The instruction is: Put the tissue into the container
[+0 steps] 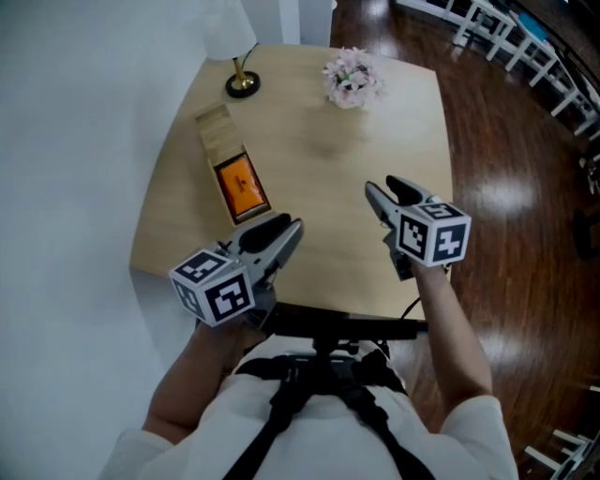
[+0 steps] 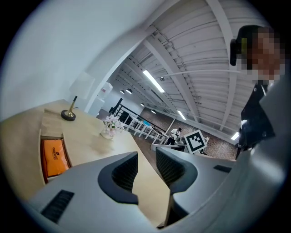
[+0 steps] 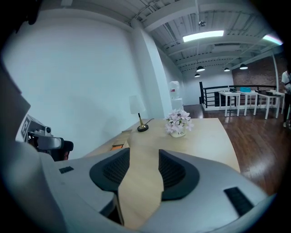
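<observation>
Head view showed left gripper point(image 1: 287, 228) and right gripper point(image 1: 382, 190) above the table point(image 1: 375, 122), jaws apart, empty; orange tissue pack point(image 1: 241, 186) lay inside the container point(image 1: 216, 127).

Potted flowers point(image 1: 352, 80), lamp base point(image 1: 242, 86) (well apart)

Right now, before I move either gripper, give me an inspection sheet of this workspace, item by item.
Surface: light wooden table.
Job's things: wooden container near the left edge, with the orange tissue pack lying in it.
Clutter: lamp base and flower pot at the far side.
Grippers: left gripper and right gripper both open, nothing between the jaws, over the table's near side.
Cables: thin cord at the lamp base.
Surroundings: white wall on the left, dark wood floor, white railings.
</observation>
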Tool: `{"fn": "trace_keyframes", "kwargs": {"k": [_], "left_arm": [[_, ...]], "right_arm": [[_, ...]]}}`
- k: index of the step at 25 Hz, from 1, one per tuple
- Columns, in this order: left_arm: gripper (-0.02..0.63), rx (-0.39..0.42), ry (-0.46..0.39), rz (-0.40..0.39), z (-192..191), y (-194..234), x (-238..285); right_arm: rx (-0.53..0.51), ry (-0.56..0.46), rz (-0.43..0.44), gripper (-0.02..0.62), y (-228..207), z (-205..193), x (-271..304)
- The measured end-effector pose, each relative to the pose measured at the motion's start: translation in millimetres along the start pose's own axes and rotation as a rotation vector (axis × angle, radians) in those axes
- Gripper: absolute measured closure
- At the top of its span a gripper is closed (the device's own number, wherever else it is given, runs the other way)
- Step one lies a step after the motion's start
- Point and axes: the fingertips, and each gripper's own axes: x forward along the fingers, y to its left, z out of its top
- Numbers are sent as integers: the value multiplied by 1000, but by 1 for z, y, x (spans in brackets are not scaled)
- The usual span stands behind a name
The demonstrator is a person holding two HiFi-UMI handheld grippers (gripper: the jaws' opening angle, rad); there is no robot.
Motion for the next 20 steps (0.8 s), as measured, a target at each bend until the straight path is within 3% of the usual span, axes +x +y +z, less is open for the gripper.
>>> {"fn": "trace_keyframes", "kwargs": {"k": [12, 20], "left_arm": [[479, -9, -2, -39, -7, -19, -4], [479, -20, -8, -42, -12, -27, -11]], "right_arm": [[52, -130, -35, 454, -2, 12, -52], [105, -162, -21, 470, 5, 6, -71]]}}
